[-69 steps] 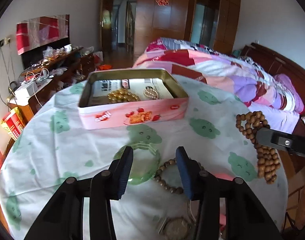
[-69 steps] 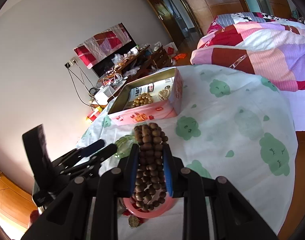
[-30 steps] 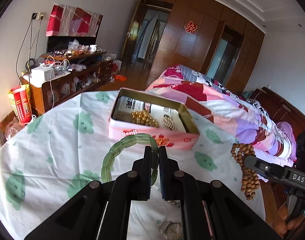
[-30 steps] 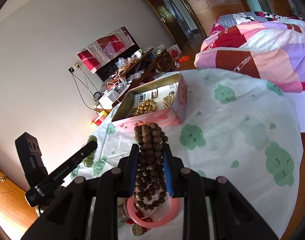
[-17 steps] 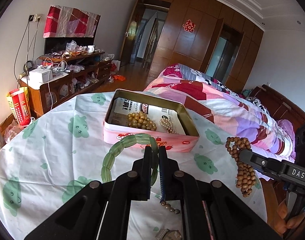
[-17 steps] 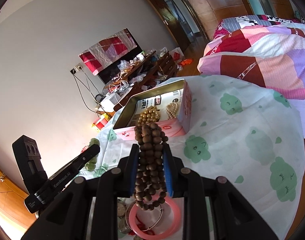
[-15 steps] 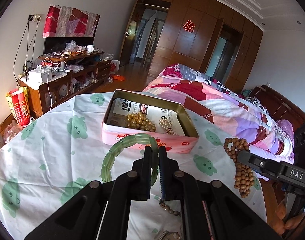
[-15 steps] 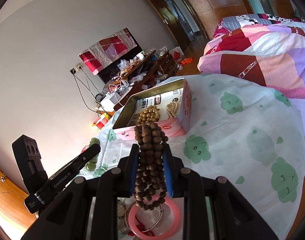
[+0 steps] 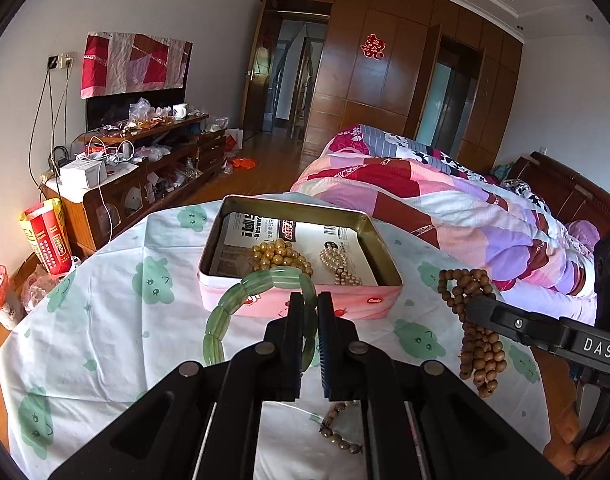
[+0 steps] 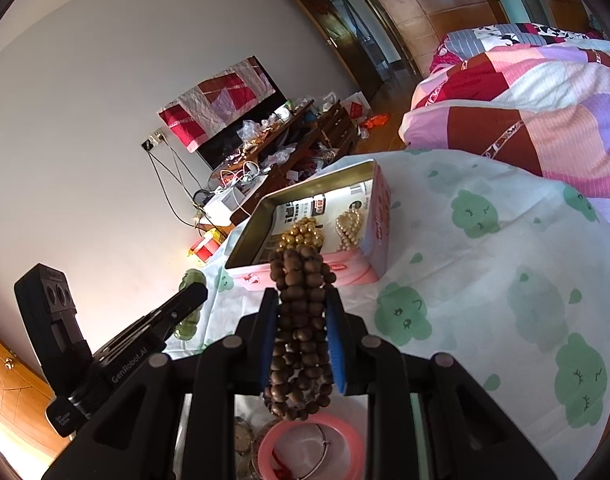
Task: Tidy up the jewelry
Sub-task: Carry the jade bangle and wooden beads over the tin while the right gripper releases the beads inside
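The pink tin point(image 9: 301, 300) is open on top, so a hand can go in. Gold beads point(image 9: 279, 254) and pearls point(image 9: 339, 262) fill the middle; bare room lies at its left side.

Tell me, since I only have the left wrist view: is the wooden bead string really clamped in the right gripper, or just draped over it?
Observer: Clamped. The right wrist view shows the wooden bead string bunched in several loops between both blue pads of the right gripper.
Operator: Is anything lying under that gripper?
Observer: Yes, a pink bangle lies below the hanging beads, with a thin silver bangle showing within its ring.
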Demonstrator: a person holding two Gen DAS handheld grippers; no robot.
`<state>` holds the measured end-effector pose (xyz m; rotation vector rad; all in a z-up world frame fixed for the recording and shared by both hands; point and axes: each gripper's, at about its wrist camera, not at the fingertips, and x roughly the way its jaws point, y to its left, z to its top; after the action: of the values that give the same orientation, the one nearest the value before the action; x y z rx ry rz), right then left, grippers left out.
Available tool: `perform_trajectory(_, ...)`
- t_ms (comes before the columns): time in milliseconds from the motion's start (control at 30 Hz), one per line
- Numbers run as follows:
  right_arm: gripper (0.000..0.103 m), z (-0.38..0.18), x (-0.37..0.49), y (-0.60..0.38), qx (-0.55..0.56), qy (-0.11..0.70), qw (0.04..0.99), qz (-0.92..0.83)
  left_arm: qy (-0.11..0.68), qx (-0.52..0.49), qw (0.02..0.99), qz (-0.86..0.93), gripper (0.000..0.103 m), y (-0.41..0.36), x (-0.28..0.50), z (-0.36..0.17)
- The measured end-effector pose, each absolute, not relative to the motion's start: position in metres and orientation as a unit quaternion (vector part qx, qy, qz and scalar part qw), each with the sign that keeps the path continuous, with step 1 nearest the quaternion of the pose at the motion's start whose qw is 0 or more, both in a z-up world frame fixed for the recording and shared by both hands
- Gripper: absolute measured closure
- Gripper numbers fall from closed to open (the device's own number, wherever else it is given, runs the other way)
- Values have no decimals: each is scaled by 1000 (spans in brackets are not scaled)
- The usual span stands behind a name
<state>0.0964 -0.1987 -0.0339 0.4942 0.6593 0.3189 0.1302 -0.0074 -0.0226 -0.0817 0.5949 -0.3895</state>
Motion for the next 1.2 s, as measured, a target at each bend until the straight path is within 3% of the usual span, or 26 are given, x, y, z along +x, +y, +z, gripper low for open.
perform_trajectory(1200, 77, -14, 209, -186, 174, 288, 936, 101, 270, 29, 956, -112, 97, -37, 222, -16)
